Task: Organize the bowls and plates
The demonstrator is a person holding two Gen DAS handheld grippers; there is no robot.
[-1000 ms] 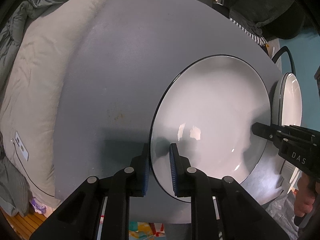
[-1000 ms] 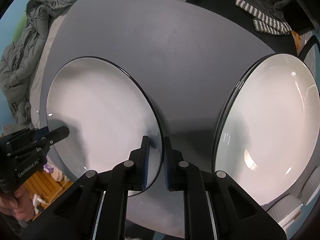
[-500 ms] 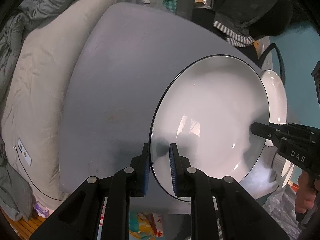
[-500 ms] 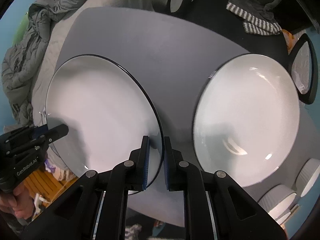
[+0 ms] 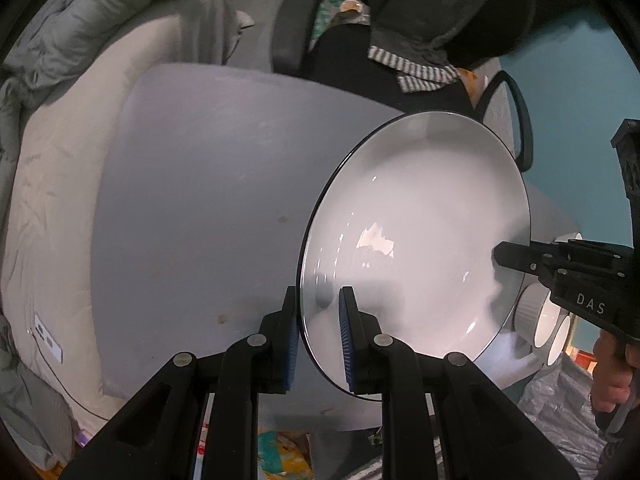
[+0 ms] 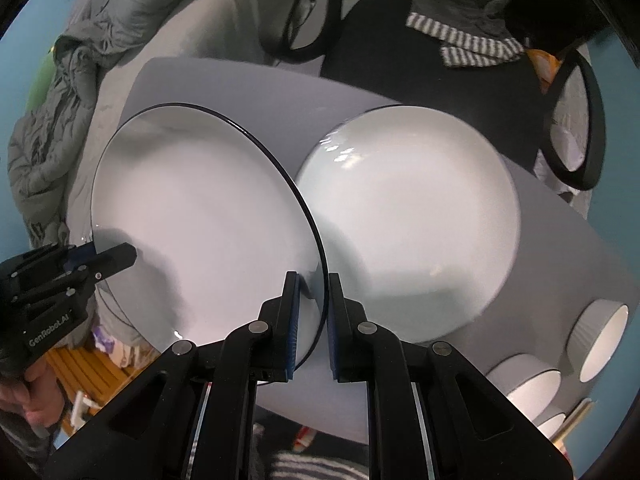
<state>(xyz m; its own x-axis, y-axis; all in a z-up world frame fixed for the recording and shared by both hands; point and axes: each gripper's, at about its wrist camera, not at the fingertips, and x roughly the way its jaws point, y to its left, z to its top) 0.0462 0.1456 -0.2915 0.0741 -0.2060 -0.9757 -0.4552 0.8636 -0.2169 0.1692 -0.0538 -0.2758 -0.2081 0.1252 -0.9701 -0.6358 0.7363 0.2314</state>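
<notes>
- Grey table (image 5: 192, 184): flat, matte, faintly speckled, with rounded corners; seen from higher and farther off than a second ago, more of the bed (image 5: 60, 184) and the dark chair (image 6: 432, 60) now in view. Suggests a lift well clear of the top.
- Carried plate (image 5: 416, 232): large, round, shallow, glossy white with a thin dark rim; held in the air between both tools, near edge-on in each wrist view, over the table's right half.
- Second plate (image 6: 408, 216): same white glaze and round form, lying flat on the table; a second ago filling the right edge of the right wrist view, now nearer centre and partly hidden behind the carried one. Reads as the stacking target, with the gap closing.
- Ribbed white bowls (image 6: 600, 332): small, fluted outside, smooth inside, grouped at the table's right corner, untouched.
- Left gripper (image 5: 319, 312): clenched on the carried plate's rim, blue ribbed pads on either face.
- Right gripper (image 6: 311, 300): likewise clamped on the opposite rim, edge between the pads.
- Likely next: lowering level onto the second plate; glazed rims probably slippery.
</notes>
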